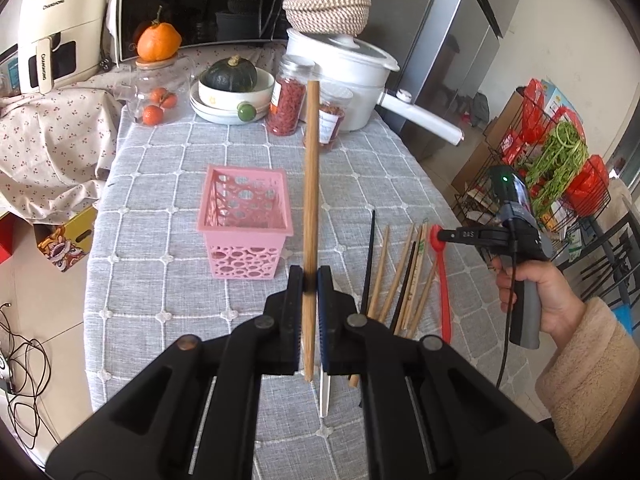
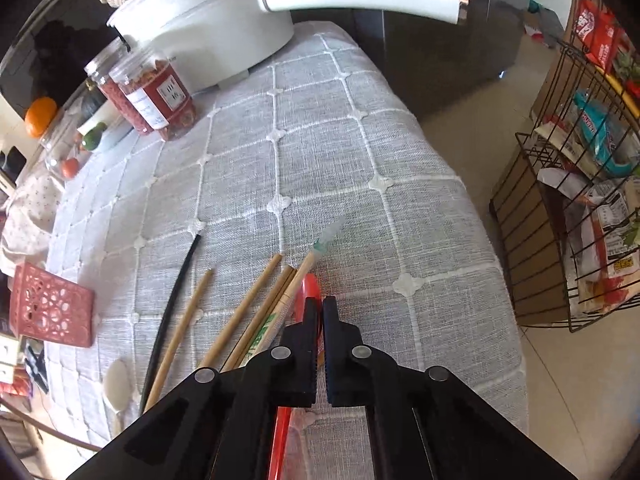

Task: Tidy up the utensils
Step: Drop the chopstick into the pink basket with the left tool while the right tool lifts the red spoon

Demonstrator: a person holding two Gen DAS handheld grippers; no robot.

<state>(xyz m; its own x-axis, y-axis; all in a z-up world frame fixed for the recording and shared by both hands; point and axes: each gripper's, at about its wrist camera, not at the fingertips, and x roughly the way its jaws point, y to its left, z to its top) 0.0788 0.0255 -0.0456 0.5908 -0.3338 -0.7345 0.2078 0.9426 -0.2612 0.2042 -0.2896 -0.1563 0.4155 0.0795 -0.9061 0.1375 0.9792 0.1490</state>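
Note:
My left gripper (image 1: 310, 276) is shut on a long wooden chopstick (image 1: 311, 184), which stands almost upright just right of the empty pink perforated basket (image 1: 245, 216). On the grey cloth to the right lie several wooden chopsticks (image 1: 400, 276), a black chopstick (image 1: 369, 256) and a red spoon (image 1: 445, 300). My right gripper (image 1: 440, 235) is down at the spoon's bowl end. In the right wrist view its jaws (image 2: 321, 304) are closed, with the red spoon (image 2: 310, 288) showing between them. The loose chopsticks (image 2: 244, 312) and a white spoon (image 2: 117, 380) lie to its left.
A white pot (image 1: 348, 76) with a long handle, two jars (image 1: 286, 100), stacked bowls with a squash (image 1: 232, 96) and a glass jar of oranges (image 1: 158, 96) line the far side. A wire rack (image 2: 560, 240) of groceries stands beyond the table's right edge.

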